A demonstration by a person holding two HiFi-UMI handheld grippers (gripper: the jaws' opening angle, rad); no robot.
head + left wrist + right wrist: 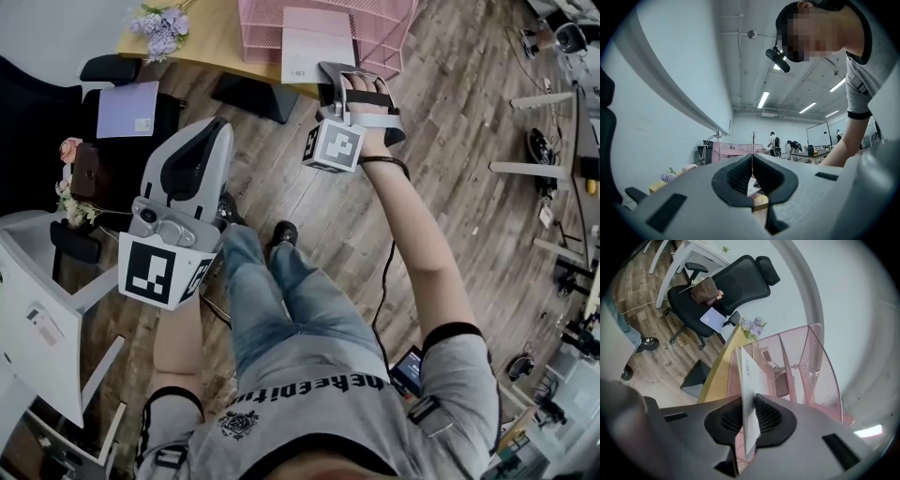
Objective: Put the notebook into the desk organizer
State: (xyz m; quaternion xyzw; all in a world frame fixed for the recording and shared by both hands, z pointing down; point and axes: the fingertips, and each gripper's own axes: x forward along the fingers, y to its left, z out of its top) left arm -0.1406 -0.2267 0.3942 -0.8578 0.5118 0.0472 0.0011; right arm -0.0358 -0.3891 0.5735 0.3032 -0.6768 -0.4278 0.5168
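While I watch from the head view, the right gripper (339,73) reaches to the far side of the scene, and its jaws pinch a thin white notebook (317,45). In the right gripper view the pads (768,417) press on both faces of the notebook (749,380), which stands on edge and runs away from the camera. A small barcode label sits on its cover; the print is too small for me to read. The notebook is at the near, open side of the pink wire-mesh desk organizer (380,23), which stands on a yellow bench (202,42). I cannot tell whether its far edge is inside a slot.

The left gripper (212,131) hangs nearer and to the left, well apart from the bench. Its jaws are pressed together with nothing between them. Both grippers carry cubes with black-and-white square markers.

Lilac flowers (159,23) sit on the bench's left end. A black office chair (52,122) at far left holds a pale lilac sheet (128,108). White letters cross the person's grey shirt (319,431); I cannot read them reliably.
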